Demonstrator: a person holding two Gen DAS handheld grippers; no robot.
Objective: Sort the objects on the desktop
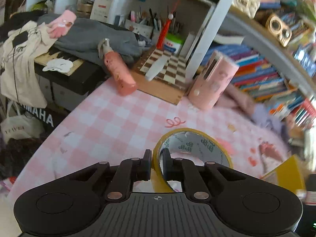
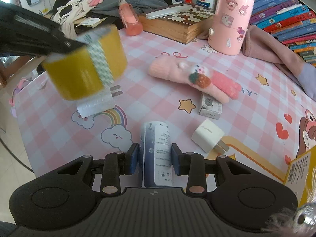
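Sorting looks barely begun, judging by how much lies loose on the pink checked worktop [image 2: 65, 130]. Left gripper [image 1: 157, 165] is clenched on the wall of a yellow tape roll [image 1: 192, 148], one finger inside the ring and one outside; in the right wrist view the roll hangs in the air at upper left of the frame, clear of the worktop. Right gripper [image 2: 155, 161] is closed on a dark blue cylindrical container [image 2: 156, 154] with a white printed label, at bottom centre of that frame.

Unsorted items lie scattered: a pink knitted glove [image 2: 194, 79] at centre, a small grey box [image 2: 210, 106] touching its lower edge, a white charger plug [image 2: 209, 137] at lower right, and a second white plug [image 2: 98, 103] partly hidden under the tape roll. A pink drawer tower [image 2: 231, 17] and a chessboard box [image 2: 177, 24] stand at the top (either might serve as a destination, though nothing shows which). A yellow box [image 2: 300, 169] edges in at lower right.
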